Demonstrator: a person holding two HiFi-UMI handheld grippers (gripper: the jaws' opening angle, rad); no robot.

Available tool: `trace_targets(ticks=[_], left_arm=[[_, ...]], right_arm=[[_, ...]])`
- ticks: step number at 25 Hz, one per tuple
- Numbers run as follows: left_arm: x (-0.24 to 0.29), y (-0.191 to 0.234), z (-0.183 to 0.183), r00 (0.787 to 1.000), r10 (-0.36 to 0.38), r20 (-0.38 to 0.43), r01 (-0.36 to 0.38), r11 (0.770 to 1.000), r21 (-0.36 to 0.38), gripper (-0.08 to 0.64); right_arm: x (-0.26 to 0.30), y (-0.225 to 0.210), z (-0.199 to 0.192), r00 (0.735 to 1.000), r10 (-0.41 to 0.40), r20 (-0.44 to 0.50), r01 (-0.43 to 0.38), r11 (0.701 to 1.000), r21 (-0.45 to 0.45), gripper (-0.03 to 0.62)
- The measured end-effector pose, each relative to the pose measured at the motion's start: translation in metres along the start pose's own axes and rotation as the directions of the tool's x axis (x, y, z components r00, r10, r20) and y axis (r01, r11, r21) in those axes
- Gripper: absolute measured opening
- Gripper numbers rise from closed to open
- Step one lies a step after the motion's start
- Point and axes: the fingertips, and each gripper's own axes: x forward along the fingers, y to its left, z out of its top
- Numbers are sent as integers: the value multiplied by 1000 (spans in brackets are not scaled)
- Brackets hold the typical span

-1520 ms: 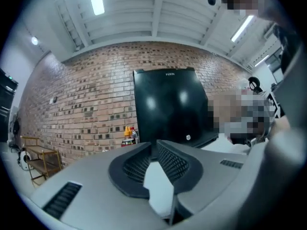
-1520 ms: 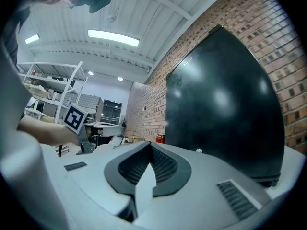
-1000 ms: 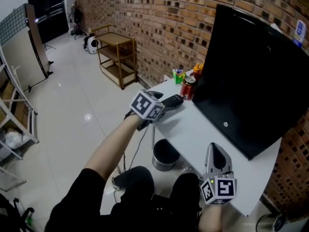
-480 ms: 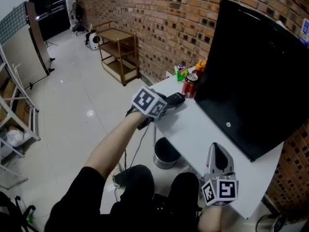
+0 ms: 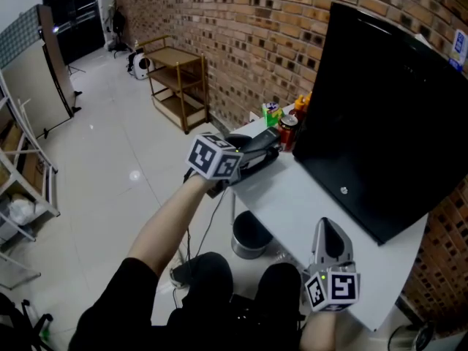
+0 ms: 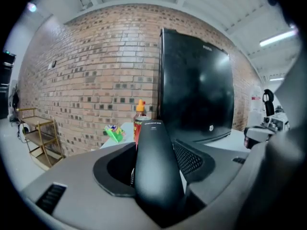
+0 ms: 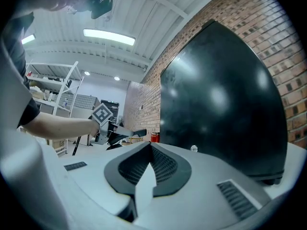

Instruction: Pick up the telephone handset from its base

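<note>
The black handset (image 5: 257, 148) is clamped between the jaws of the left gripper (image 5: 245, 159), which have just been closing on it, tilted up over the white table's (image 5: 307, 203) far corner (a red can (image 5: 287, 131) just beyond). The right gripper (image 5: 327, 227) rests near the table's near edge, jaws together, empty.

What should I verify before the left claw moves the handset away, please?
1. Grip: ok. The left claw has just been closing its jaws, and they clamp the handset.
2. Handset free of the base: cannot tell. In the head view the claw covers that spot.
3. Cord: cannot tell. None shows.
4. Room ahead: not ok. The can stands just past the handset's tip.
5. Right claw: ok. It is shut and empty, at the table's near edge, well apart from the handset.
</note>
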Motion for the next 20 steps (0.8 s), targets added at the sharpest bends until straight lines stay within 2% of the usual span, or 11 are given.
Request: trace_targets(ticks=[3, 6, 10, 18, 20], left_arm=[[-17, -4, 19, 989, -38, 140, 40, 999, -17, 253], [-38, -7, 33, 962, -71, 262, 85, 995, -43, 252], [-64, -5, 44, 916, -102, 389, 137, 989, -63, 252], [-116, -18, 38, 819, -175, 547, 227, 973, -29, 252], [-130, -23, 31, 783, -198, 589, 257, 966, -16, 252]], right_arm=[[0, -2, 2, 1000, -2, 4, 2, 1000, -6, 9], [-3, -5, 4, 1000, -13, 9, 13, 1000, -5, 9], [-6, -9, 6, 1000, -22, 15, 22, 1000, -3, 9], [-21, -30, 15, 997, -63, 34, 64, 997, -31, 9], [-24, -32, 19, 997, -65, 50, 67, 997, -36, 9]])
